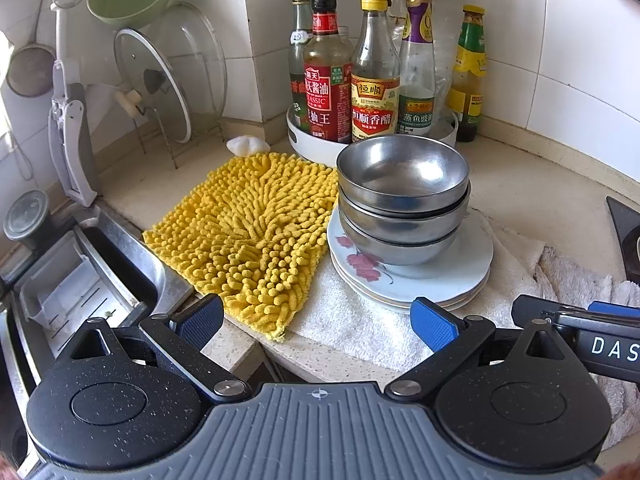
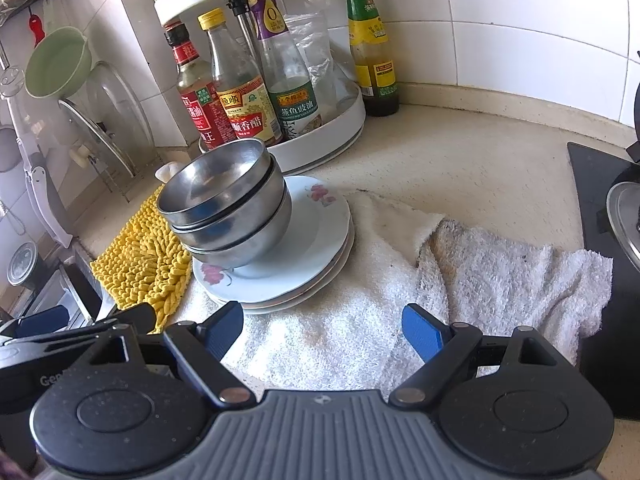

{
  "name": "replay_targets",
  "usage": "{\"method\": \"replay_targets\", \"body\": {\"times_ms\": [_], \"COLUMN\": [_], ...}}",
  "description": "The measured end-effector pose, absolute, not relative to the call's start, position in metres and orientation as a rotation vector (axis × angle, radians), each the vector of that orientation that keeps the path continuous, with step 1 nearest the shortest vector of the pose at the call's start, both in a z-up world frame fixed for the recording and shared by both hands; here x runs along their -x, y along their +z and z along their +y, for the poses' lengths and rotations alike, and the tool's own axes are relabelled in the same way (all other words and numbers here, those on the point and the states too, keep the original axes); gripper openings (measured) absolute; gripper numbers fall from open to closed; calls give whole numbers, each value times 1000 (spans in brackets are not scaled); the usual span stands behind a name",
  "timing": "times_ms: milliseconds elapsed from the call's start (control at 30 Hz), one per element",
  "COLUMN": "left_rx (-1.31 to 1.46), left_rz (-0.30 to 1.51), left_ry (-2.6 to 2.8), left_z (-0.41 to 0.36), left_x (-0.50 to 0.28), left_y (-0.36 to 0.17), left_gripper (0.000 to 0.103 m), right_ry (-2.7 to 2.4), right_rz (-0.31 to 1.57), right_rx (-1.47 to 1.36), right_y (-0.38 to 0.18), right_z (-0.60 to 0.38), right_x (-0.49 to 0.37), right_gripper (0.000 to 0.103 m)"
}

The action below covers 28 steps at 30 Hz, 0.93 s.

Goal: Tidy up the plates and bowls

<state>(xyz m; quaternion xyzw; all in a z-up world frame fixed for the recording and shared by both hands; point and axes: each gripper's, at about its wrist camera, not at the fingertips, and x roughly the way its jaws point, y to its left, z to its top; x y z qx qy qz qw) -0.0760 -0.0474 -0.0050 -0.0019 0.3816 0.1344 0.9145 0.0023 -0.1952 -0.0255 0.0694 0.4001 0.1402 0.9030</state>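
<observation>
While hovering just short of the plate stack [image 1: 416, 276], left gripper [image 1: 316, 322] and right gripper [image 2: 322, 330] both with jaws wide, holding nothing. Three steel bowls [image 1: 402, 200] nested on the plates' left part, touching. Plates on a white towel [image 2: 360, 340] on the desk [image 2: 460, 164]; yellow mat [image 1: 248, 232] just left of the plates, bottle rack [image 1: 372, 136] just behind.

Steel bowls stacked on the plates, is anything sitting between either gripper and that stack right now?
Nothing visible blocks either one. The left gripper and right gripper both hang open, short of the steel bowls nested on the plates; only flat white towel lies between. The yellow mat sits off to the side.
</observation>
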Motion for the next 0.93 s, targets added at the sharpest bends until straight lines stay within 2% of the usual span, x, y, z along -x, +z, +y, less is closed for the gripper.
{"method": "replay_targets", "body": {"times_ms": [933], "left_rx": [-60], "left_rz": [707], "left_ry": [284], "left_z": [-61], "left_x": [73], "left_y": [-3], "left_gripper": [103], "right_ry": [298], "right_rz": [825], "right_rx": [-169], "right_y": [-26], "right_z": [-205], "right_x": [-7], "right_gripper": [103]}}
